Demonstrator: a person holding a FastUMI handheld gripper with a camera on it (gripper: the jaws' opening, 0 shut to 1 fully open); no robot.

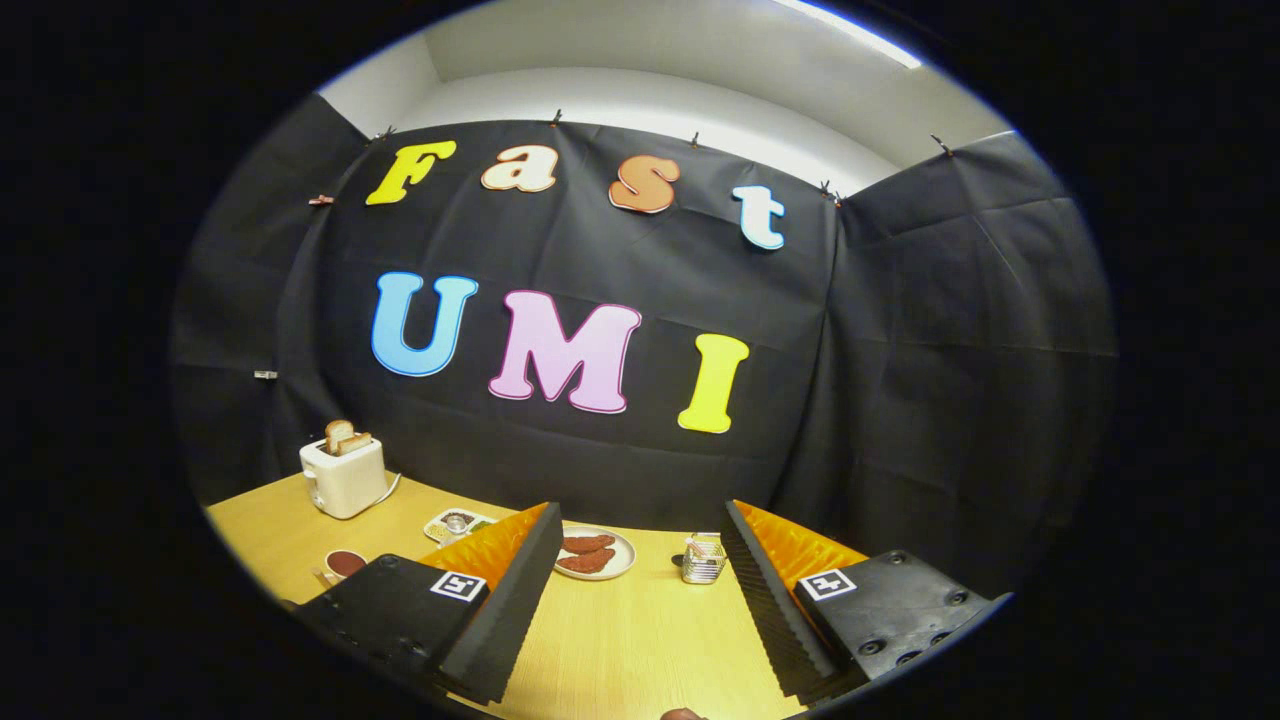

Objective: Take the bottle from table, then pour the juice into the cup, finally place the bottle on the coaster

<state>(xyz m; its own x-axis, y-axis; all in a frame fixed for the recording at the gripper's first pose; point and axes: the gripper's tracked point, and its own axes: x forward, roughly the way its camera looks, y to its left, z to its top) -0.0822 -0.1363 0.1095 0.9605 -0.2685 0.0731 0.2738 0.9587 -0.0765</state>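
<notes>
Tool spread wide, grasping nothing; cup beyond its left finger.

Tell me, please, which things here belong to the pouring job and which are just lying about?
Job: open gripper, holding nothing; cup; small glass on a patterned mat, possibly the coaster.
Lying about: toaster, plate of food, wire holder.

Wooden table; toaster, plate, mug, small tray, glass jar.

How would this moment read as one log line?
gripper: open, empty | ahead: plate, toaster | table | bottle: not grasped
</notes>
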